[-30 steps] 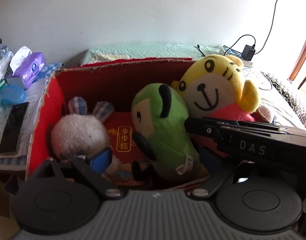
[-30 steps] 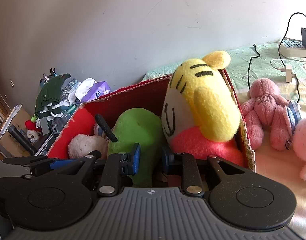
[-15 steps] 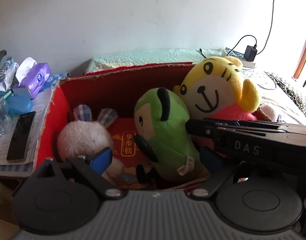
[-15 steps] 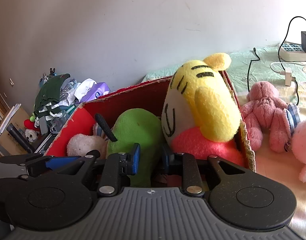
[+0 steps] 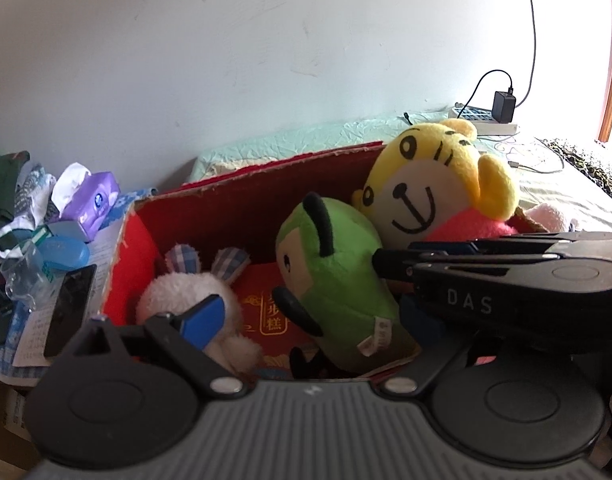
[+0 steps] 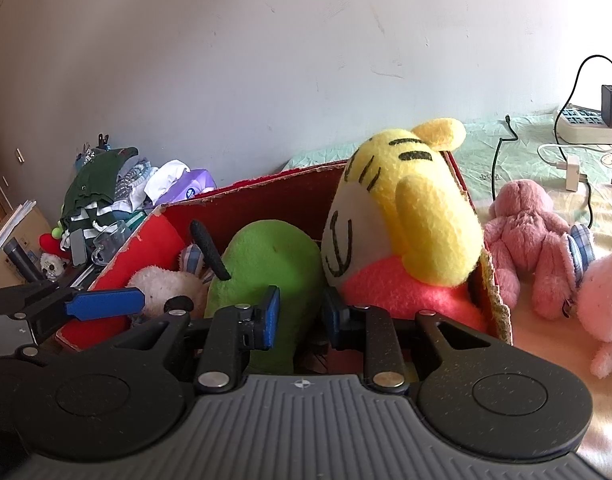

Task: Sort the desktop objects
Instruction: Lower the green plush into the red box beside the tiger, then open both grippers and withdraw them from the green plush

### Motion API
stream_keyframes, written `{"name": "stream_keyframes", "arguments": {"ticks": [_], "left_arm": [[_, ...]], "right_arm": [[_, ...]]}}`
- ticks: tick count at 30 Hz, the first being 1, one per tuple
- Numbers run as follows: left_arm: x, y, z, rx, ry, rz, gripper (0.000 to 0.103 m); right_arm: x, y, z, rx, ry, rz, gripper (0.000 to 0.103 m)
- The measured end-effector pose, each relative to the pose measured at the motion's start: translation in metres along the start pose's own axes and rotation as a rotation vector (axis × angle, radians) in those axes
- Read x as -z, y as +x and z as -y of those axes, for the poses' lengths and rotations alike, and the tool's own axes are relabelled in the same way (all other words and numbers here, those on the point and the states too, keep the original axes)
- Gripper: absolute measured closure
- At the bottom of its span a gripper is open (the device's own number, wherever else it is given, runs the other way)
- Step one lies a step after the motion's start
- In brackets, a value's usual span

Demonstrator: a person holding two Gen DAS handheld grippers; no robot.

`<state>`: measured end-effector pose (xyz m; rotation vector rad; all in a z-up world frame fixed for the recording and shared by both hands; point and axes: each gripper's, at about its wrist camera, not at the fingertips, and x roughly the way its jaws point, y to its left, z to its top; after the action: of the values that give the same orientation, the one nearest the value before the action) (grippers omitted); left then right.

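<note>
both sets of fingers are empty: the left gripper (image 5: pixel 306 320) stands spread wide over the red cardboard box (image 5: pixel 250 200), one blue pad (image 5: pixel 202 316) in front of the white rabbit plush (image 5: pixel 186 300); the right gripper (image 6: pixel 300 316) is drawn nearly closed, a narrow gap between its pads and nothing clamped. compared with a second ago, the left view has rolled and the box sits tilted in frame; the right view is unchanged. inside the box, the green plush (image 5: pixel 337 280) leans between the rabbit and the yellow tiger plush (image 5: pixel 437 188), which rises above the torn rim at the right wall. a pink plush (image 6: pixel 533 240) lies just outside that wall. open floor in the box remains only around the red packet (image 5: pixel 262 304).
</note>
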<state>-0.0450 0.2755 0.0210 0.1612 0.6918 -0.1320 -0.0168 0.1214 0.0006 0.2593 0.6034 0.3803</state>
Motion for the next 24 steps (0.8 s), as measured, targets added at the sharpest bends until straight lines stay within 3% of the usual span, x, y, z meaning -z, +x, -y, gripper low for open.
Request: {"name": "stream_keyframes", "arguments": {"ticks": [6,10,13,18,21,24], "left_arm": [[0.002,-0.010,0.006,-0.047,-0.024,0.014,0.008],[0.000,-0.027,0.008,-0.059,-0.106,0.030,0.008],[-0.004,-0.046,0.014,-0.066,-0.158,0.063,0.008],[-0.019,-0.070,0.052,-0.061,-0.147,0.127,0.008],[-0.030,-0.076,0.080,-0.044,-0.120,0.158,0.008],[-0.041,-0.073,0.109,0.017,-0.121,0.164,0.008]], "right_arm": [[0.000,-0.002,0.002,-0.031,-0.003,0.007,0.076],[-0.004,-0.012,0.007,-0.099,0.011,0.005,0.073],[-0.007,-0.039,0.018,-0.170,0.040,0.062,0.067],[-0.012,-0.086,0.059,-0.243,0.115,0.124,0.063],[-0.014,-0.108,0.093,-0.224,0.167,0.139,0.063],[-0.010,-0.127,0.131,-0.199,0.225,0.140,0.061]]}}
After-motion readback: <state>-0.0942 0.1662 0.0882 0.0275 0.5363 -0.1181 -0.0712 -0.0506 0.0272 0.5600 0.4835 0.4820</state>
